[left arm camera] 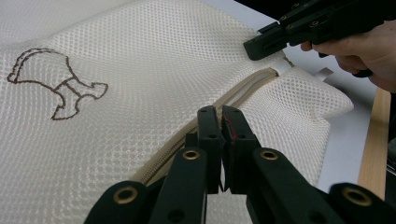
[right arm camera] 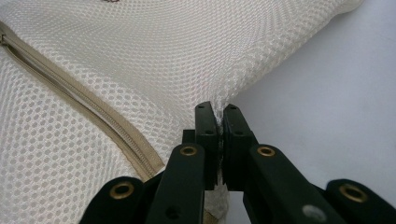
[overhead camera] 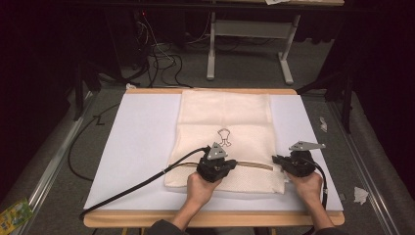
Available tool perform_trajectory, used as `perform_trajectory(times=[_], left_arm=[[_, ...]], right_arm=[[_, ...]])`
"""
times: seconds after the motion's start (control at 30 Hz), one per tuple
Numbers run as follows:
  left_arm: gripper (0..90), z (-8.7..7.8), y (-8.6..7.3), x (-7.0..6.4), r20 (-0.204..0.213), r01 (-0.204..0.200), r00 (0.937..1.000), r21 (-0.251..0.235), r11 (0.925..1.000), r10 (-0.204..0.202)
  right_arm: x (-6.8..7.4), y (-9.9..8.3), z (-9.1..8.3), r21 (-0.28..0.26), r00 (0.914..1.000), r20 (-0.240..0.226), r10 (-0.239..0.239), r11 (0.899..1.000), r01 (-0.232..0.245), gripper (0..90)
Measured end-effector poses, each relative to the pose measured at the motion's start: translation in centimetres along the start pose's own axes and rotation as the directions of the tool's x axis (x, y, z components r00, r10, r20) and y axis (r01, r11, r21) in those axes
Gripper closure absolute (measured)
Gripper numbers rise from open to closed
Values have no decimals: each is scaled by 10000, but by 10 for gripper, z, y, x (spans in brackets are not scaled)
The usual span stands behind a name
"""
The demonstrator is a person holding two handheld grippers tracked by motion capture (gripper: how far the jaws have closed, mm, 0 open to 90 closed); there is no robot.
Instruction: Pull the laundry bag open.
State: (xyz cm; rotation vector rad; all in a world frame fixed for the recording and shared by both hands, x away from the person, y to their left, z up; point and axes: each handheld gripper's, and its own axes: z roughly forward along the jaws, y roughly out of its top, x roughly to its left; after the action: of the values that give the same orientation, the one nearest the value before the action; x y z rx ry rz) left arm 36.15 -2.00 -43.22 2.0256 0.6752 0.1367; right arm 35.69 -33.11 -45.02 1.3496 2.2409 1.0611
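Cream mesh laundry bag with a beige zipper and a small brown embroidered figure (overhead camera: pixel 225 142) lies flat on the white sheet covering the wooden table (overhead camera: pixel 137 147), near the person's edge, centre of the high view. Left hand-held gripper (overhead camera: pixel 215 164) sits on the zipper line (left arm camera: pixel 243 91) around mid-bag; in the left gripper view its jaws are pressed together right over the zipper track, likely pinching the slider or pull, but the pull itself is hidden, so what it clamps is unclear. Right hand-held gripper (overhead camera: pixel 280 160) is at the bag's right edge; the right gripper view shows its jaws clamped together on a fold of mesh (right arm camera: pixel 219 105) just beside the zipper end, anchoring the bag. Looks like a zip move with the right side holding tension. Risks, as a judgement: the mesh could slip from the right jaws if the pull is hard, the bag would then bunch and slide on the sheet; the left jaws could lose the small pull; loose mesh could get caught in the zipper teeth.
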Motion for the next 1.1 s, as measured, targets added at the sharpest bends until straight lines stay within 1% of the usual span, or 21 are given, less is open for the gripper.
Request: perform_trajectory(times=[0.17,0.33,0.5,0.57,0.63,0.73,1.1], left_arm=[[874,-2,0,0,1,-67,10000,21,10000,67],[874,-4,-2,2,-23,33,10000,-65,10000,-33],[874,-6,-2,3,-38,4,10000,-52,10000,-4],[874,-7,-2,3,-82,-5,10000,-75,10000,4],[874,-8,-3,4,-117,14,9999,-100,9999,-15],[874,-12,-5,7,-120,146,9998,-110,9998,-147],[874,-14,-8,7,-163,89,9998,-138,9999,-91]], right_arm=[[1,0,0,-35,10000,-15,31,10000,-31,881],[0,0,0,-59,10000,61,1,10000,0,881],[0,0,0,-82,10000,5,53,10000,-53,881],[0,0,0,-79,10000,59,12,10000,-12,880],[1,0,0,-84,10000,74,-3,10000,4,880],[0,0,0,-54,10000,63,67,10000,-67,881],[1,2,0,-57,9999,160,-32,10000,33,881]])
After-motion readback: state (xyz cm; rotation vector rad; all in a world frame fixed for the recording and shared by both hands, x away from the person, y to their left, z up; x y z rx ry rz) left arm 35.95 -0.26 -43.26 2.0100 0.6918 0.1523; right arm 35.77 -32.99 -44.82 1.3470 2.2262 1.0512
